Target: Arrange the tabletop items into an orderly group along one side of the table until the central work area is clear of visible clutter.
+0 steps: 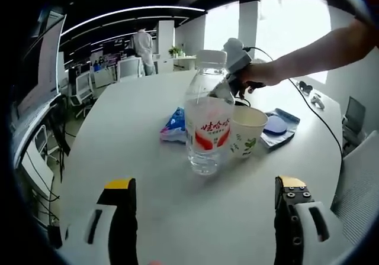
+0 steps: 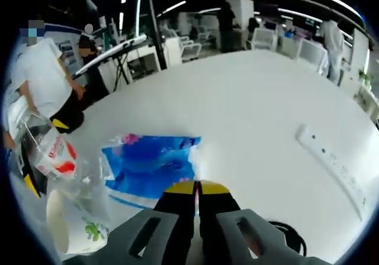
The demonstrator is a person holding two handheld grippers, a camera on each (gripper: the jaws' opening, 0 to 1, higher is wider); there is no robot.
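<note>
white table (image 1: pixel 136 117), bottle (image 1: pixel 207 123), paper cup (image 1: pixel 246 132), blue packet (image 1: pixel 175 126)

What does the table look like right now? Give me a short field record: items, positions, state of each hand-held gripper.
surface: white table
water bottle: clear, white cap, red label, upright
paper cup: upright, close beside the bottle
blue packet: lying flat behind the bottle
blue lid and tray: past the cup
power strip: white, lying apart from the group
left hand-held gripper: open, short of the bottle, holding nothing
right hand-held gripper: shut, tips over the packet's near edge; contact unclear
</note>
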